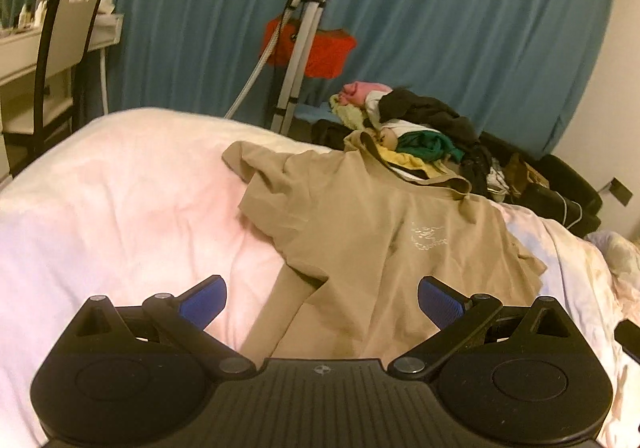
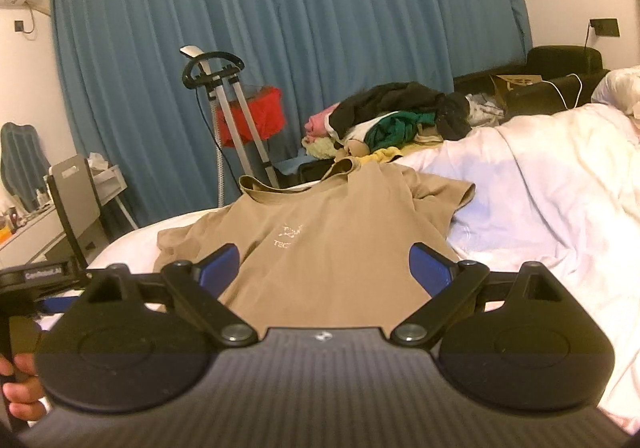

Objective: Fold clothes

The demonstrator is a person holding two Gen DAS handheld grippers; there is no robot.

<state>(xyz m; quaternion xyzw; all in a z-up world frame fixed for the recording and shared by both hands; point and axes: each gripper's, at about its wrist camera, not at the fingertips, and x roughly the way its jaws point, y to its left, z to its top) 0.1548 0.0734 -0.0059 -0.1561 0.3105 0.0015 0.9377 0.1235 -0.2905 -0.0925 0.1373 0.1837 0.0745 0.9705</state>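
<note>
You held both grippers level above the bed (image 1: 120, 188), fingers spread wide and gripping nothing: the left gripper (image 1: 322, 298) over the tan T-shirt's (image 1: 360, 224) left edge, the right gripper (image 2: 324, 266) over its chest logo. The shirt lay face up beside the clothes pile (image 1: 416, 128)

You have a tan, matt, soft cotton-like T-shirt (image 1: 360, 232) lying creased on the bed's smooth white sheet (image 1: 120, 208). Your left gripper (image 1: 322, 298) and right gripper (image 2: 324, 264) are matt black plastic with ribbed backs, their jaws faced with textured blue rubbery pads (image 1: 204, 302). Behind hangs a pleated blue cloth curtain (image 2: 320, 28).
</note>
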